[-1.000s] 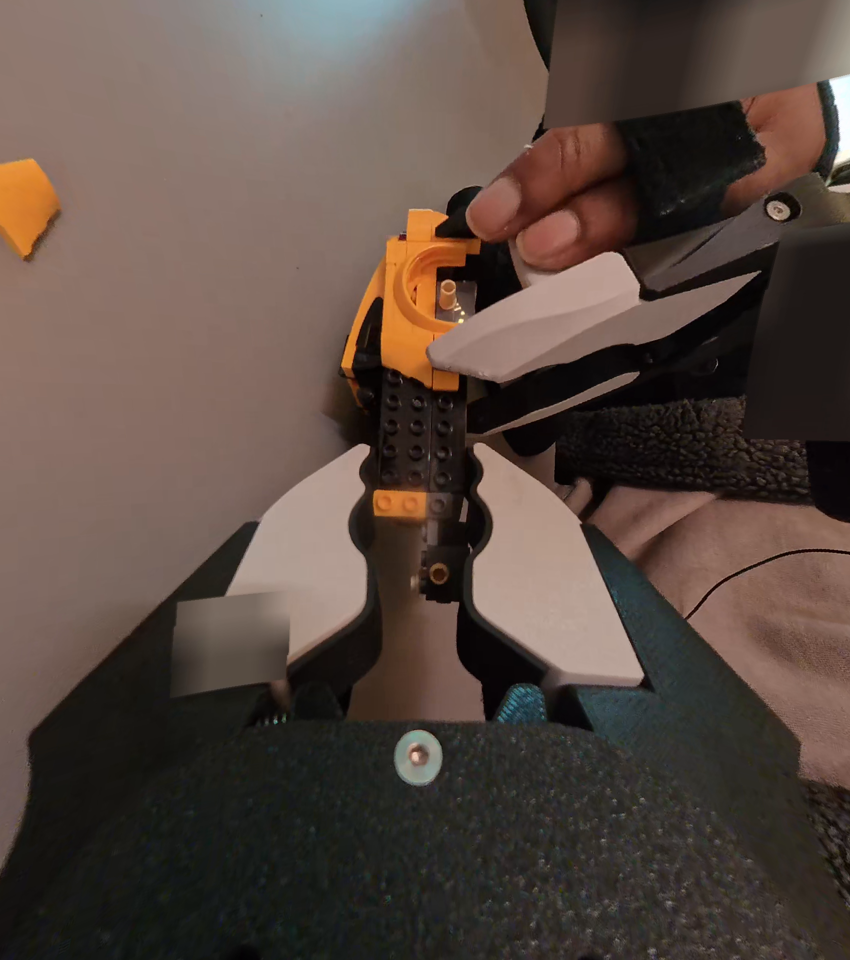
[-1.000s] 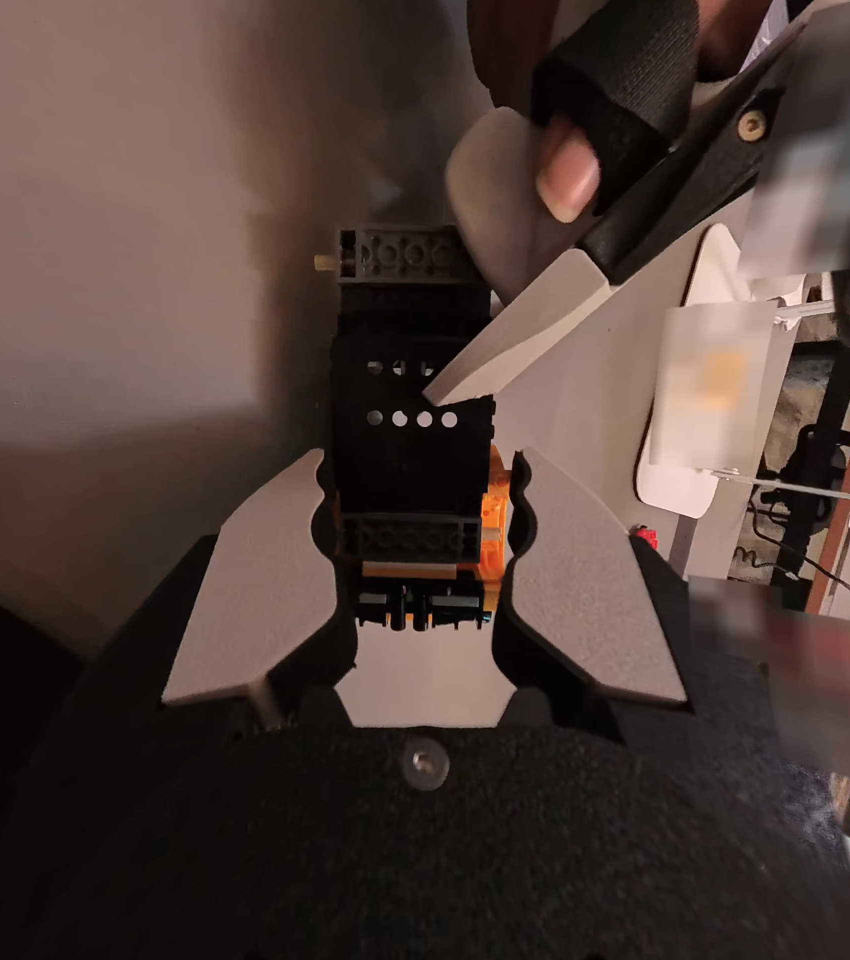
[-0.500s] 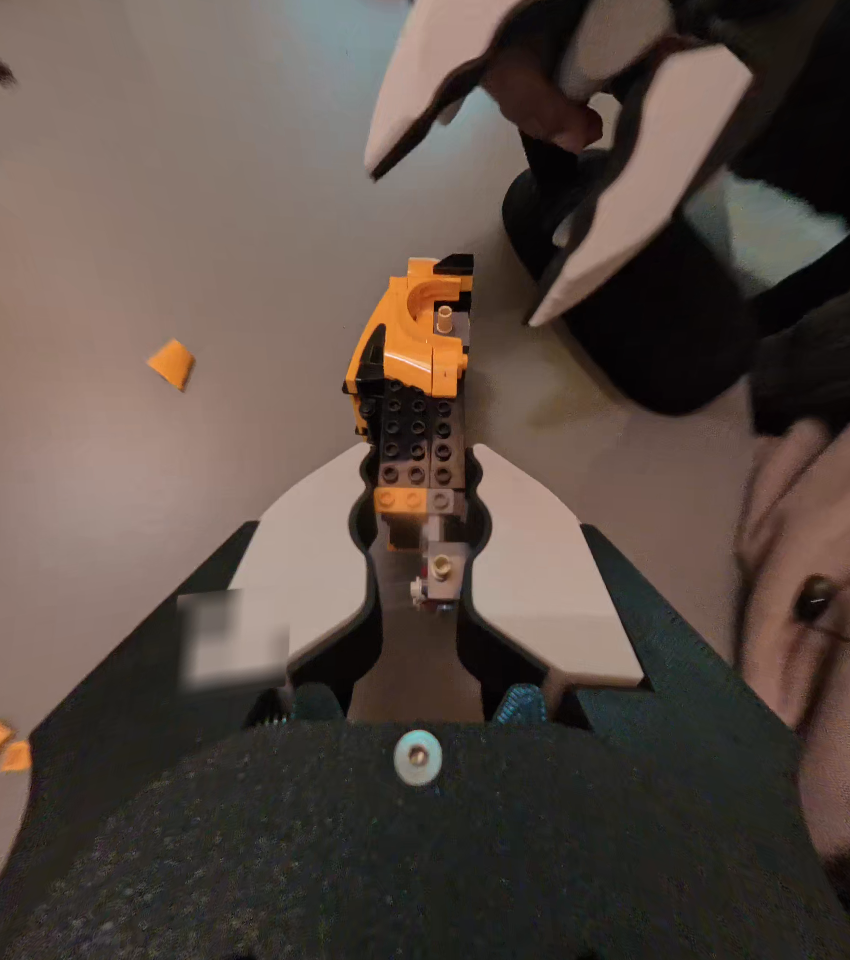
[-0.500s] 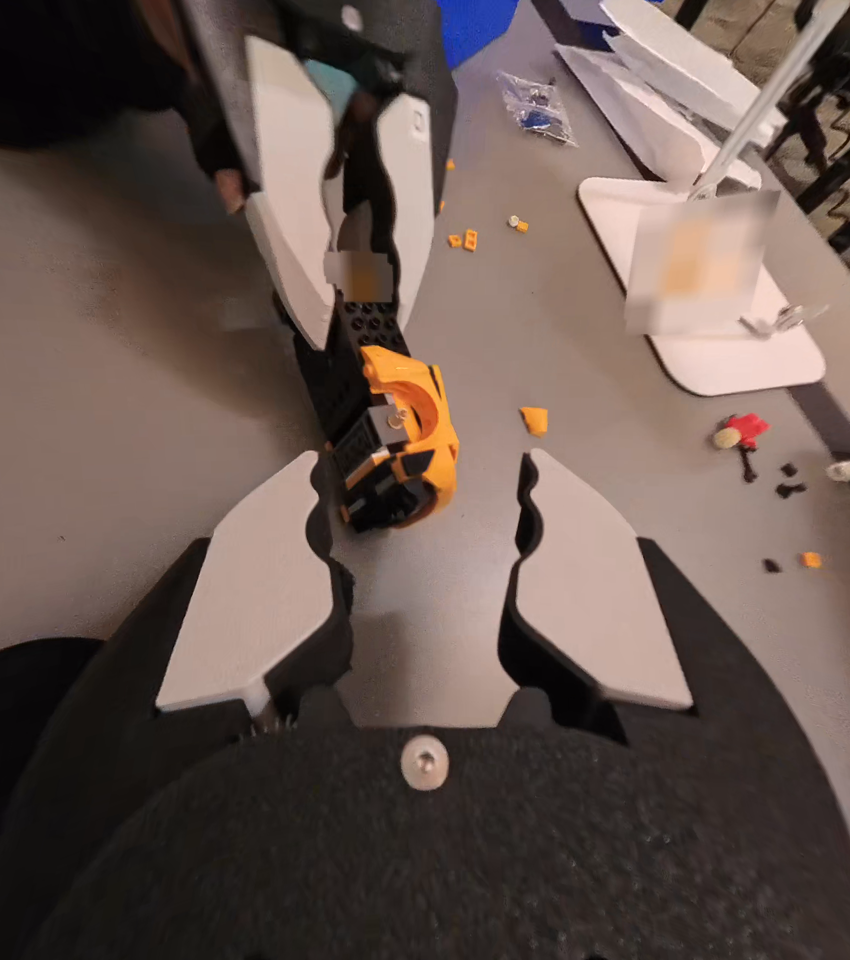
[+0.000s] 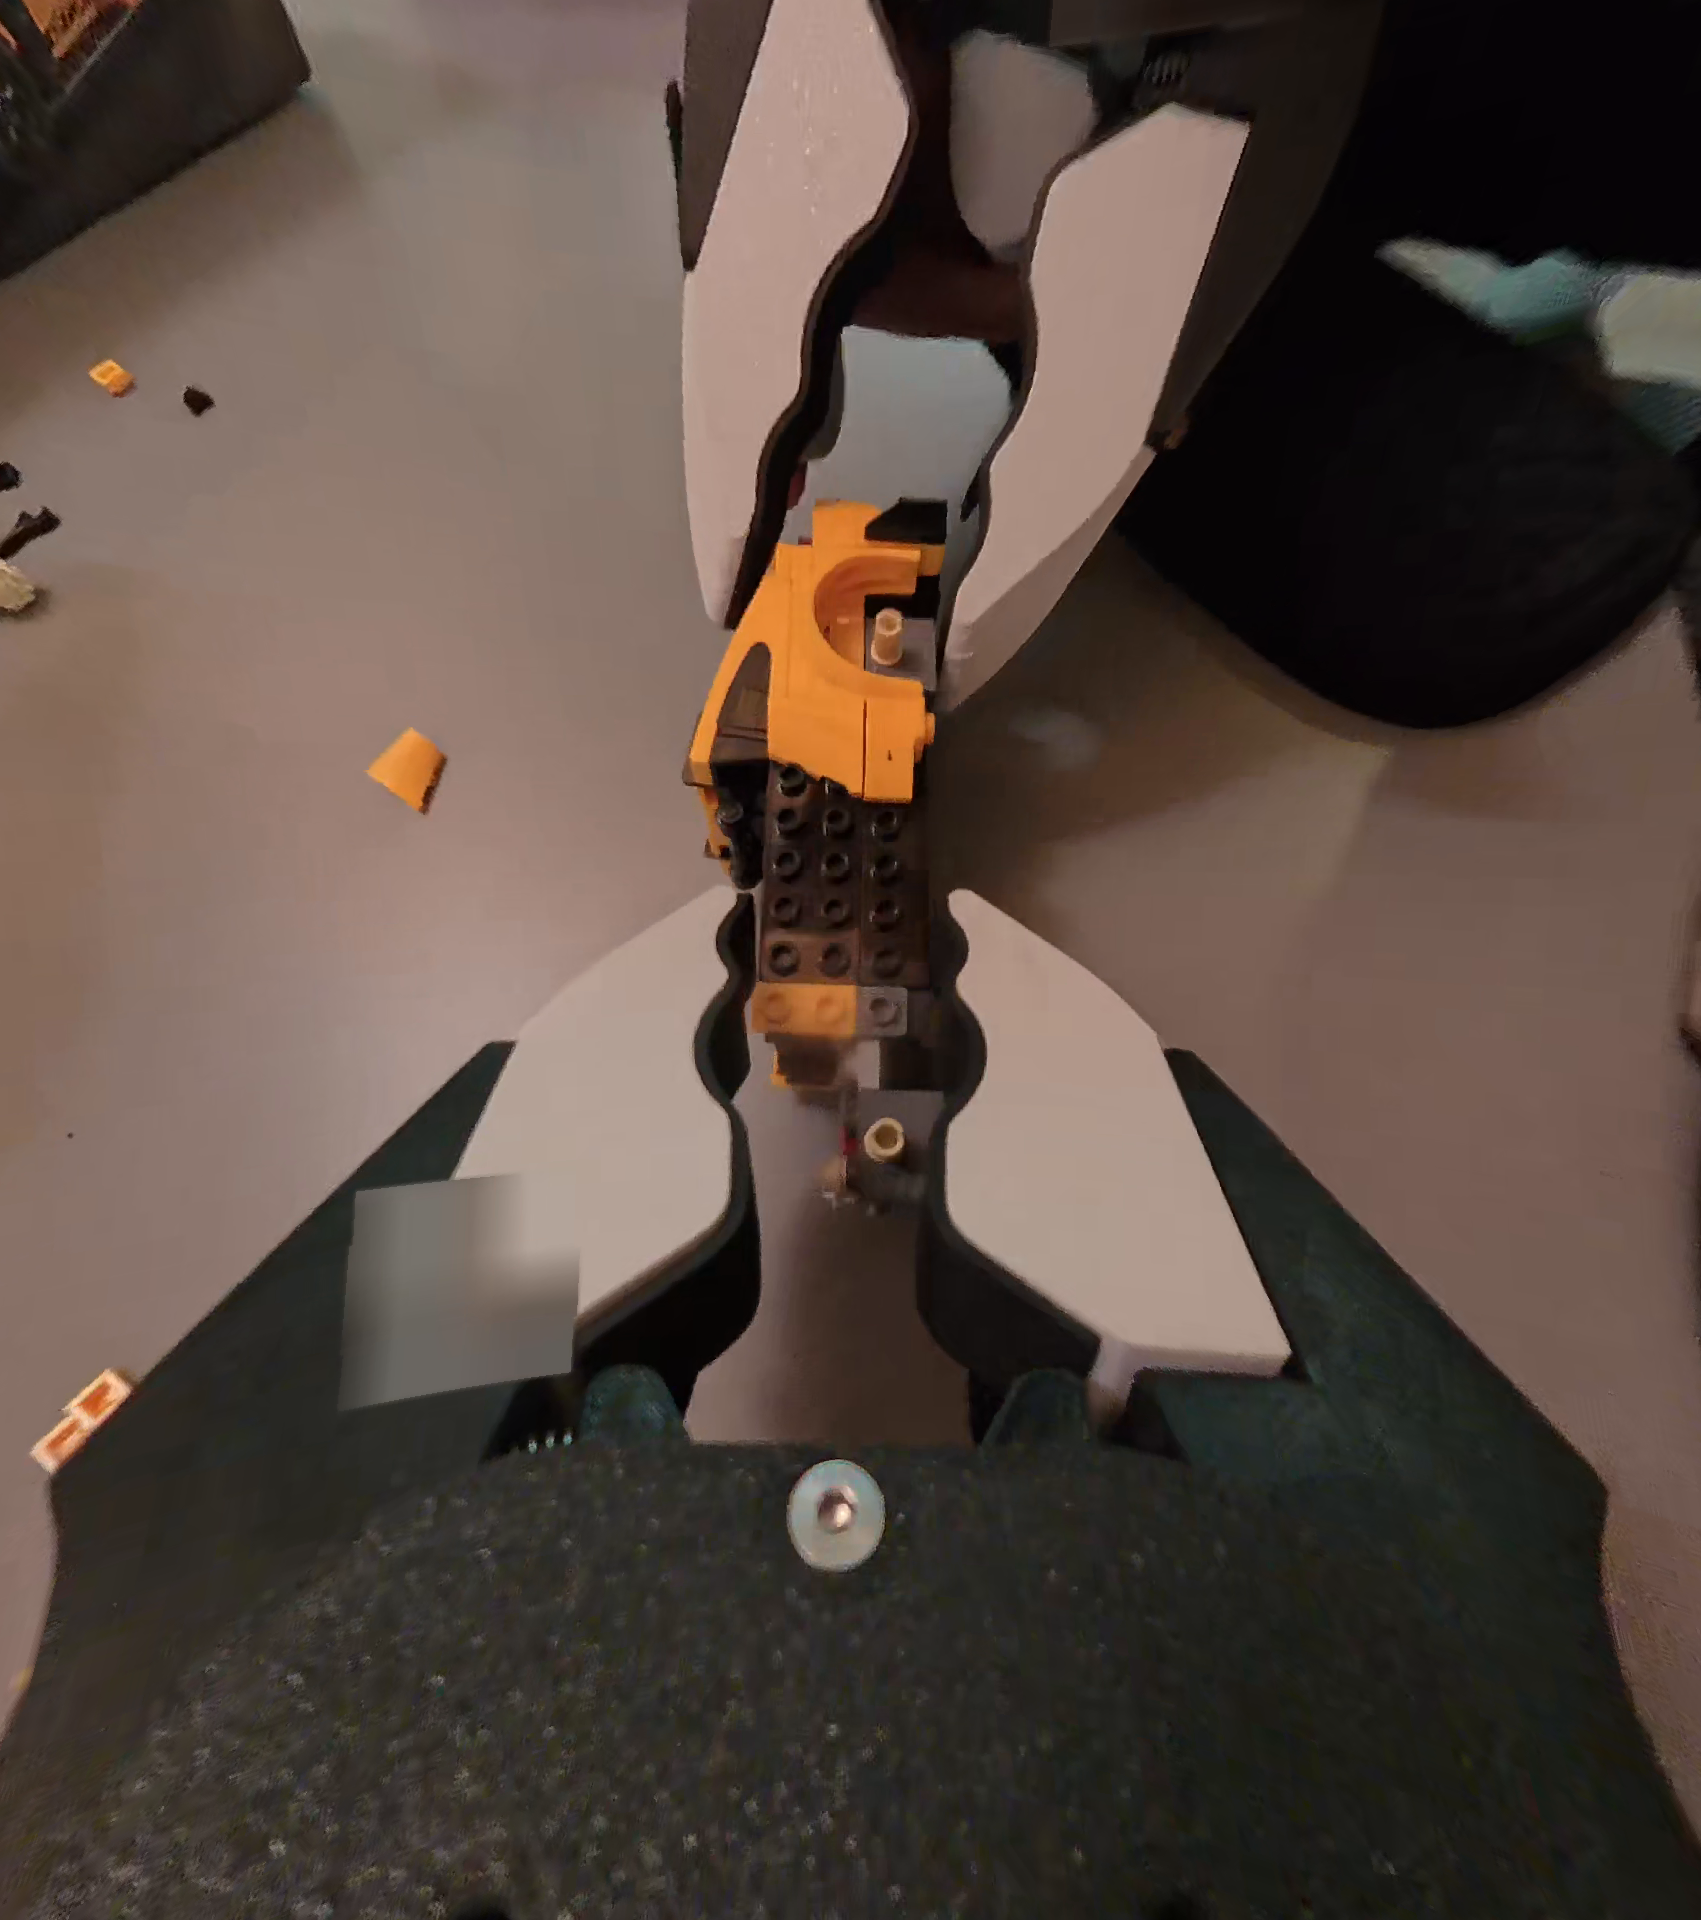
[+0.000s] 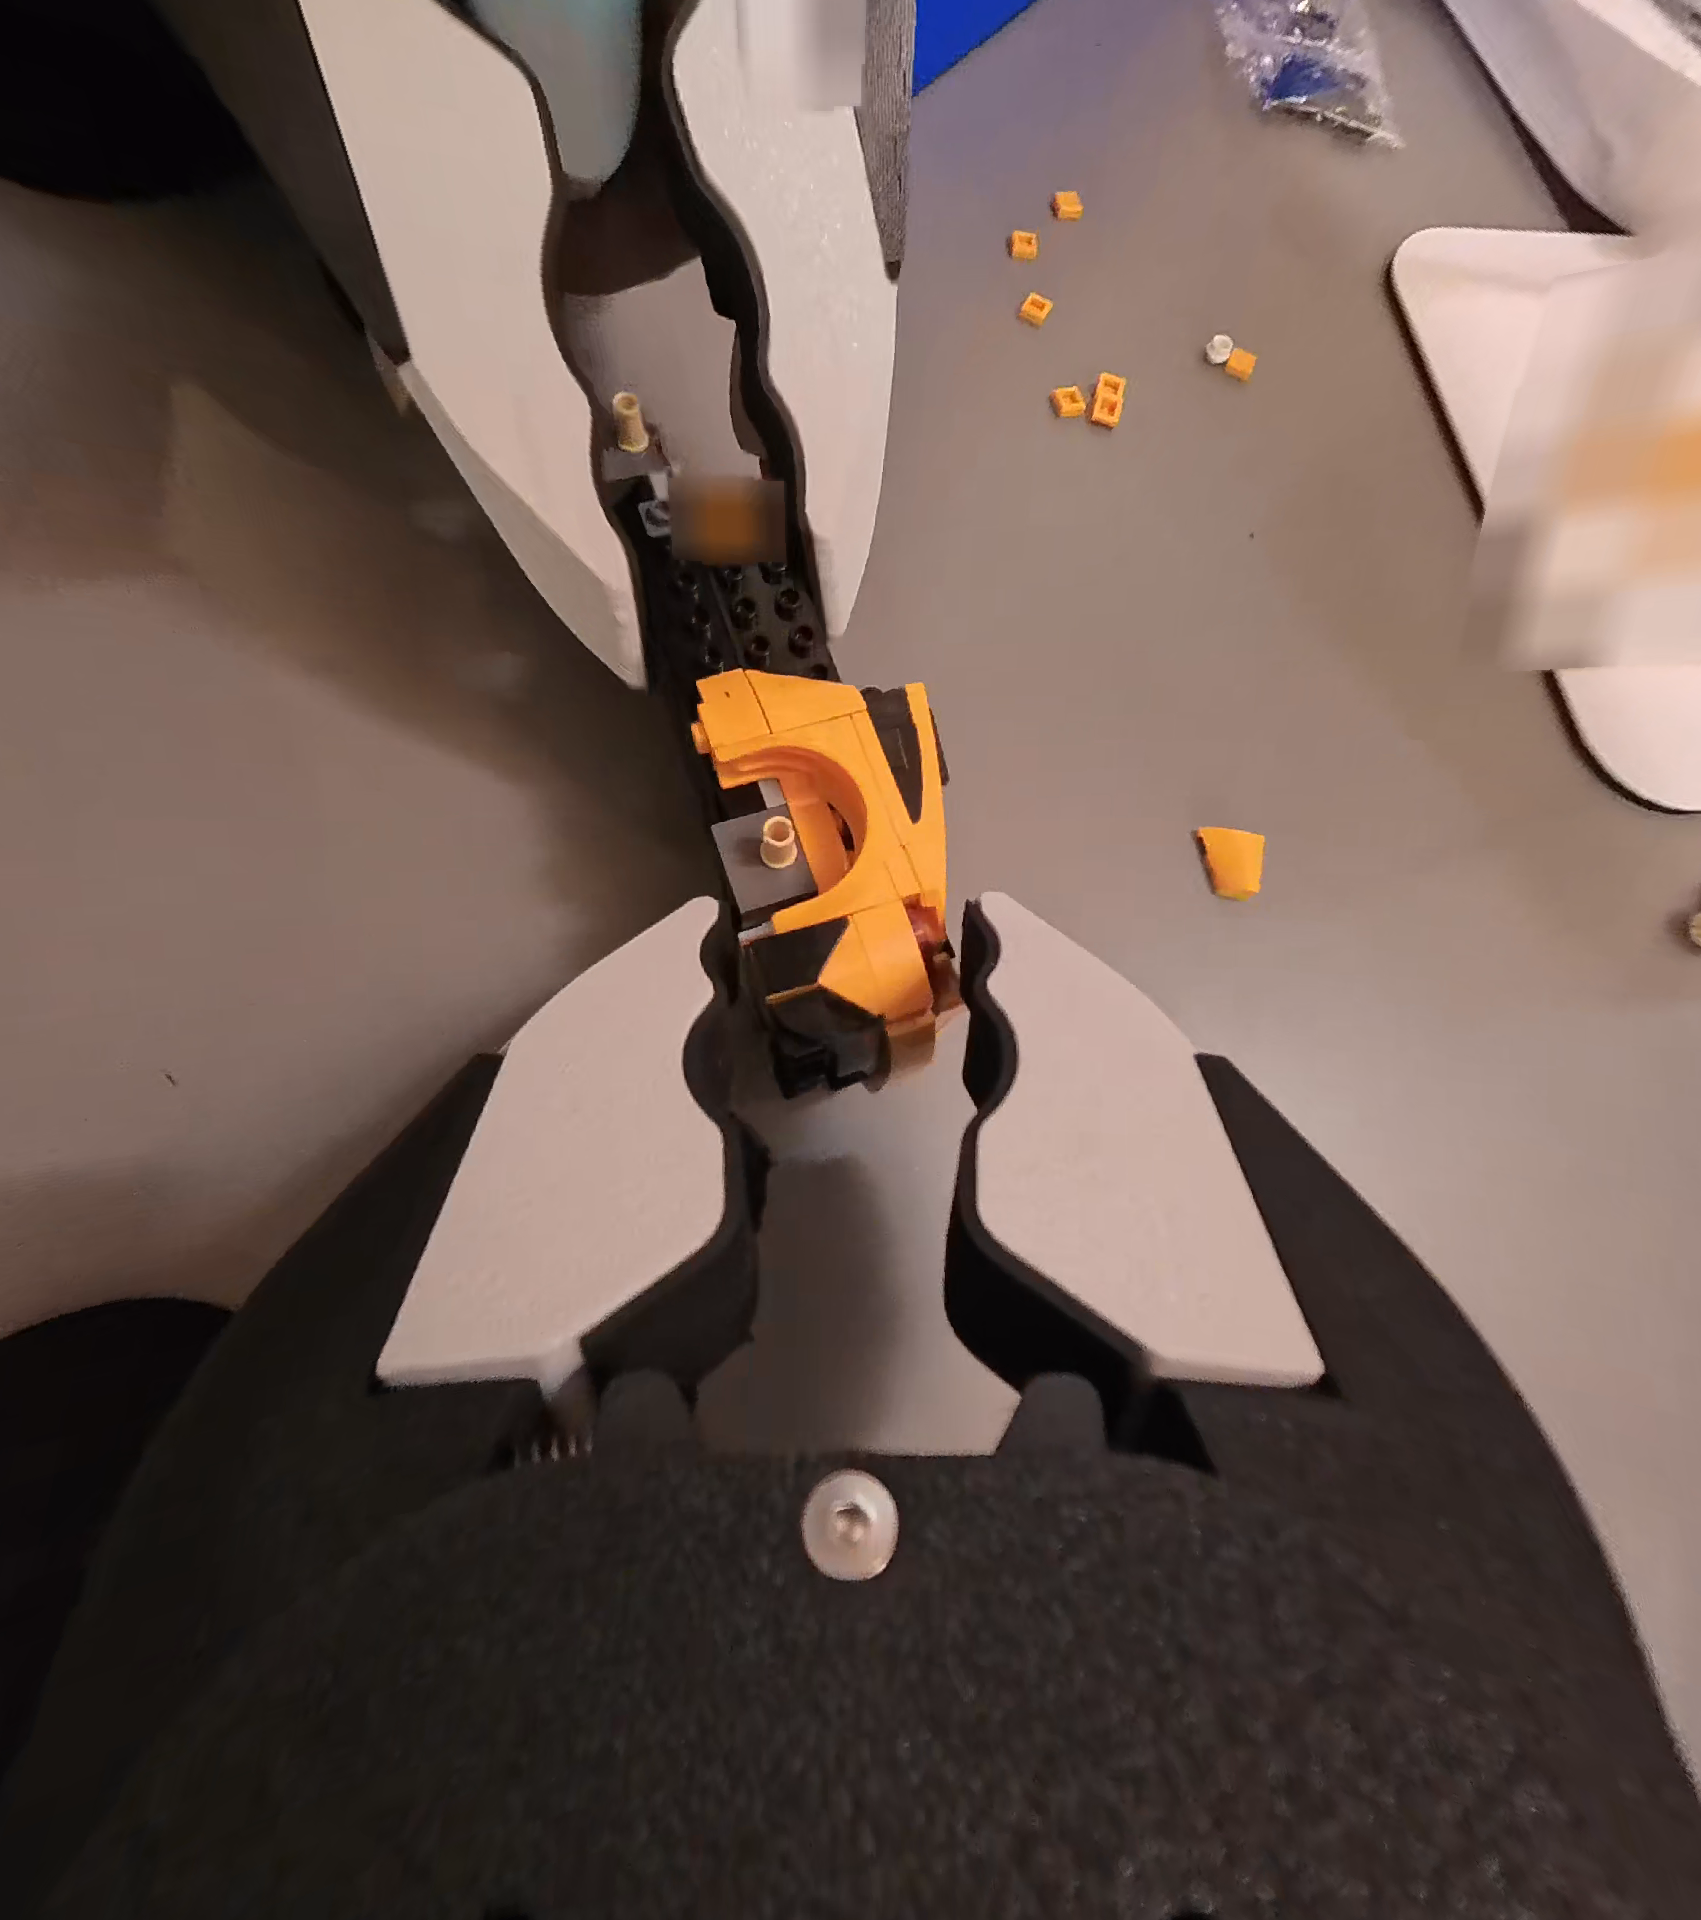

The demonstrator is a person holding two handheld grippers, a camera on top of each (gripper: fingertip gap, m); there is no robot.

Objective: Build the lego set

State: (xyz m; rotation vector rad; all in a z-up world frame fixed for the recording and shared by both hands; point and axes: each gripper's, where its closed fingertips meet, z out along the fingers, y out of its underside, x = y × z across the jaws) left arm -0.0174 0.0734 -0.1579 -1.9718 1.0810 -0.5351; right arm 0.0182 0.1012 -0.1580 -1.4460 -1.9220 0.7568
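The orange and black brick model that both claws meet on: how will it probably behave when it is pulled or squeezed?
The brick model looks stiff but built from many pressed-together pieces, so it may come apart under a hard pull. Loose orange bricks on the table suggest small parts detach easily. Its studded black base should give the left claw good grip.

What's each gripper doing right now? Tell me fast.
Left gripper: closed on the black-and-orange brick model.
Right gripper: closed around the model's orange end.
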